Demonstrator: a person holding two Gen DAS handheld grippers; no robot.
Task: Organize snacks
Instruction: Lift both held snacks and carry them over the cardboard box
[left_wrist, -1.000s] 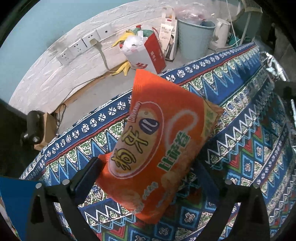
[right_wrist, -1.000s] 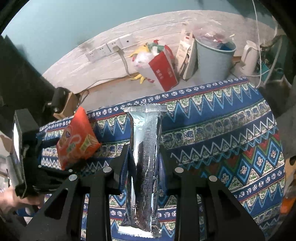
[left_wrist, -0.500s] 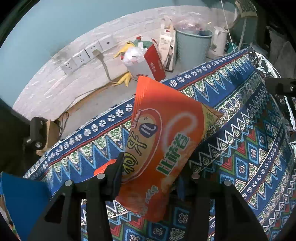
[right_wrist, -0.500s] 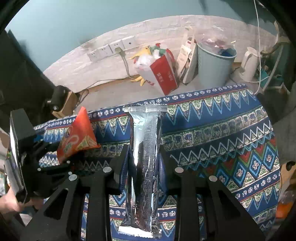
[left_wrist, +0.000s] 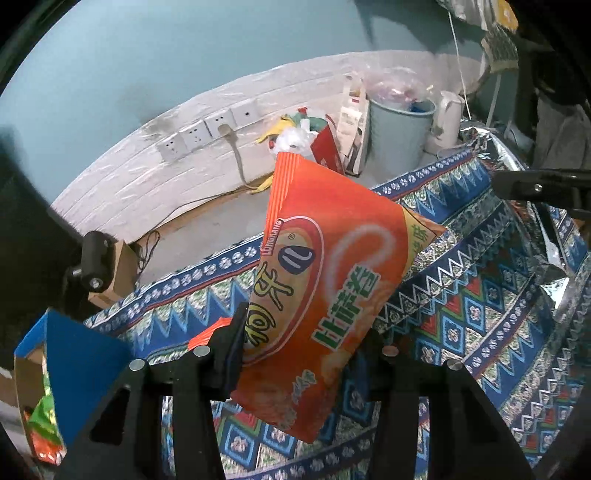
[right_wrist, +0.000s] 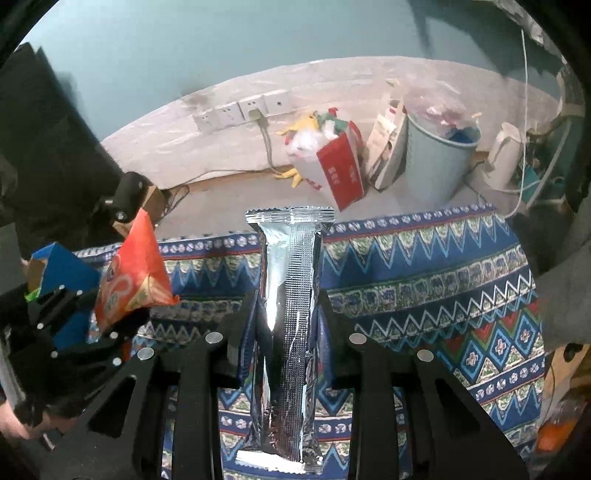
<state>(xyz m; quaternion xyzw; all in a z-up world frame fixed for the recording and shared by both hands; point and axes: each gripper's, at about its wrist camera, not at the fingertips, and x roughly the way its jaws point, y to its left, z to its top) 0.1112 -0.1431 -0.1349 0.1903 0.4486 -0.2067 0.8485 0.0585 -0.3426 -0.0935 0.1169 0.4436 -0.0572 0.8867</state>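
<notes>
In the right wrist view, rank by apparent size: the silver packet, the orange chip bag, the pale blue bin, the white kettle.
1. silver packet, though it sits closest to the camera.
2. pale blue bin and orange chip bag: look alike in size, so unranked.
3. white kettle, smallest and far off.

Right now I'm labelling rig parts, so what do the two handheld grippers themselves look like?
Both are matte black. The left gripper and right gripper each have two angular open-framed arms with triangular cutouts and round silver studs, ending in flat dark jaws. No cables or sleeves are visible.
</notes>
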